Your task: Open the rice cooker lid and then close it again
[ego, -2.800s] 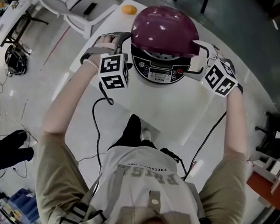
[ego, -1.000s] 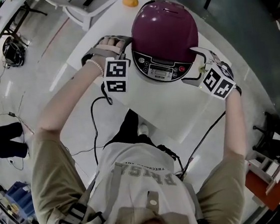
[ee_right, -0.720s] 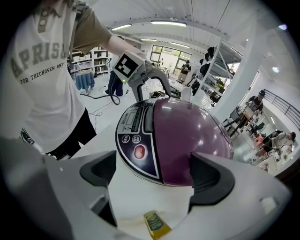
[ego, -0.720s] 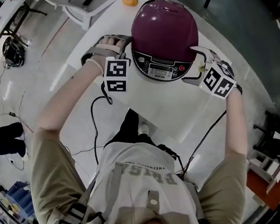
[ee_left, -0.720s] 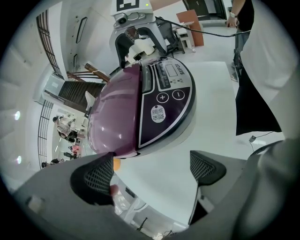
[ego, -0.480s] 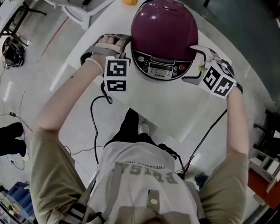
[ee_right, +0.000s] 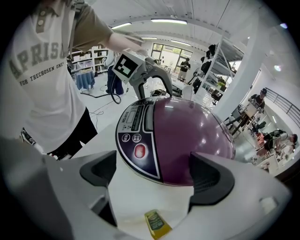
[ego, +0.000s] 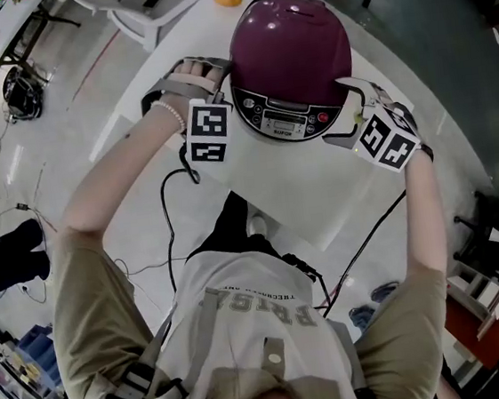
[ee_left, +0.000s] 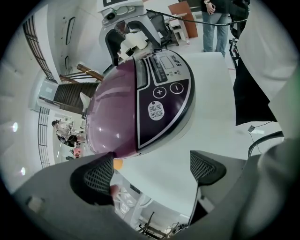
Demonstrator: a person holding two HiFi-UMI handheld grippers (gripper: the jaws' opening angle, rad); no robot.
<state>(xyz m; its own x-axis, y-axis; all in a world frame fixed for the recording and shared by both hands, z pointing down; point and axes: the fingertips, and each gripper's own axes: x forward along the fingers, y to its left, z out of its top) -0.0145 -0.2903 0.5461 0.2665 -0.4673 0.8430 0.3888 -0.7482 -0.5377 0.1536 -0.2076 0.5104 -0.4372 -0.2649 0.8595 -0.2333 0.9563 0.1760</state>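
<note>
We logged one rice cooker (ego: 287,116), lid (ego: 289,37) shut. Left gripper (ee_left: 150,171) and right gripper (ee_right: 157,172) flanked it, jaws spread, both empty.

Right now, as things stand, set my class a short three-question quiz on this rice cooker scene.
1. True or false: the lid is raised.
2. What do the right gripper's fingers hold? A) the lid B) a cable C) nothing
3. Complete: the control panel faces the ____.
Key: 1 false; 2 C; 3 person.
</note>
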